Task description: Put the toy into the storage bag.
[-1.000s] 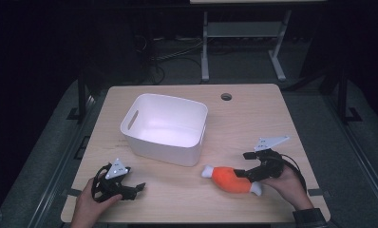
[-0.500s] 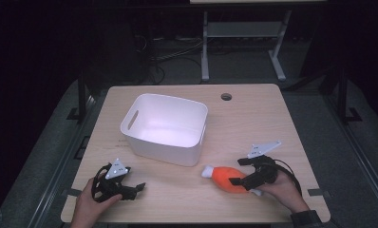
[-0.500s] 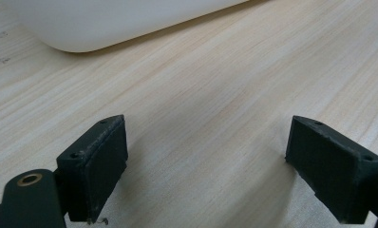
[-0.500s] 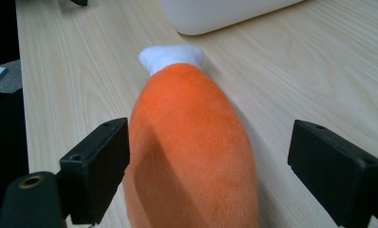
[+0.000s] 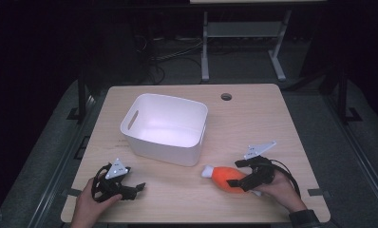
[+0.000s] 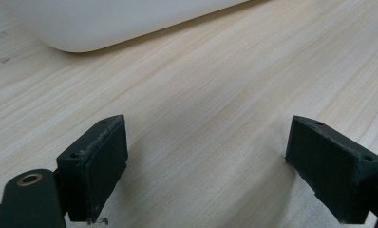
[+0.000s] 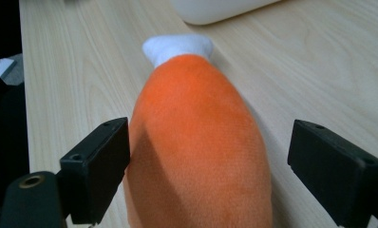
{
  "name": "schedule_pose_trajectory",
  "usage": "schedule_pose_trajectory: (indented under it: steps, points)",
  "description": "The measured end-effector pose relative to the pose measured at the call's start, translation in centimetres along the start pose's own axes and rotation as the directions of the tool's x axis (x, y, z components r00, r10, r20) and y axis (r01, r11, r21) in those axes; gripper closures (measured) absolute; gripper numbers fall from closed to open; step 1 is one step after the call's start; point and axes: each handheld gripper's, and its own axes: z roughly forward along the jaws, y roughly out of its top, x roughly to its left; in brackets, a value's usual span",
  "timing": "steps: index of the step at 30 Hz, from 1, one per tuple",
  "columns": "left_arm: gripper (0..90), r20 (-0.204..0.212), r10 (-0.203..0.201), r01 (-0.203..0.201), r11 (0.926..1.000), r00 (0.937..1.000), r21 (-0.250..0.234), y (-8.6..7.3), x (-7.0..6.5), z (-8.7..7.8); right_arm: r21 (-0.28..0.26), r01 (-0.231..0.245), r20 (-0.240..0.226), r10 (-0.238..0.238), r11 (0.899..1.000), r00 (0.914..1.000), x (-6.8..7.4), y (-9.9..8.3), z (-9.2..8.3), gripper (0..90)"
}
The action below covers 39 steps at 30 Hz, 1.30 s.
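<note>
Worktop, left to right: idle tool, bin, toy in reach.

My left tool [image 5: 138, 186] rests open, empty; white bin [image 5: 165, 127] mid-worktop; my right tool [image 5: 235, 183], lower than a second ago, now straddles the orange plush toy [image 7: 201, 147], jaws spread, unclamped — ready to grip.

Left gripper [image 5: 138, 186] lies low at the near left, jaws spread wide, held in the left hand [image 5: 89, 205]. Right gripper [image 5: 234, 179] is at the near right, jaws parted wide, gripped by the right hand [image 5: 277, 190].
</note>
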Motion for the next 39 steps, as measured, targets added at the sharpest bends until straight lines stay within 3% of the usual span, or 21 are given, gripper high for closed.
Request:
schedule_pose_trajectory:
  steps: [15, 27, 31, 39]
  points:
    - [12.9, 0.000, 0.001, -0.001, 1.0000, 1.0000, 0.000, 0.0, 0.0, 0.0, 0.052, 0.030, -0.005, -0.030, 0.998, 0.9995, 0.7, -0.3, 1.0, 13.5]
    - [12.9, -0.001, 0.001, -0.001, 1.0000, 1.0000, 0.000, 0.0, 0.0, 0.0, 0.087, 0.037, 0.016, -0.039, 0.995, 0.9991, 1.7, -1.2, 1.7, 14.7]
    - [12.9, -0.001, 0.001, -0.001, 1.0000, 1.0000, 0.000, 0.0, 0.0, 0.0, 0.097, 0.066, 0.033, -0.070, 0.993, 0.9970, 2.0, -1.4, 1.8, 18.2]
    - [12.9, -0.001, 0.001, -0.001, 1.0000, 1.0000, 0.000, 0.0, 0.0, 0.0, 0.095, 0.080, 0.010, -0.081, 0.992, 0.9966, 2.1, -1.4, 1.6, 25.2]
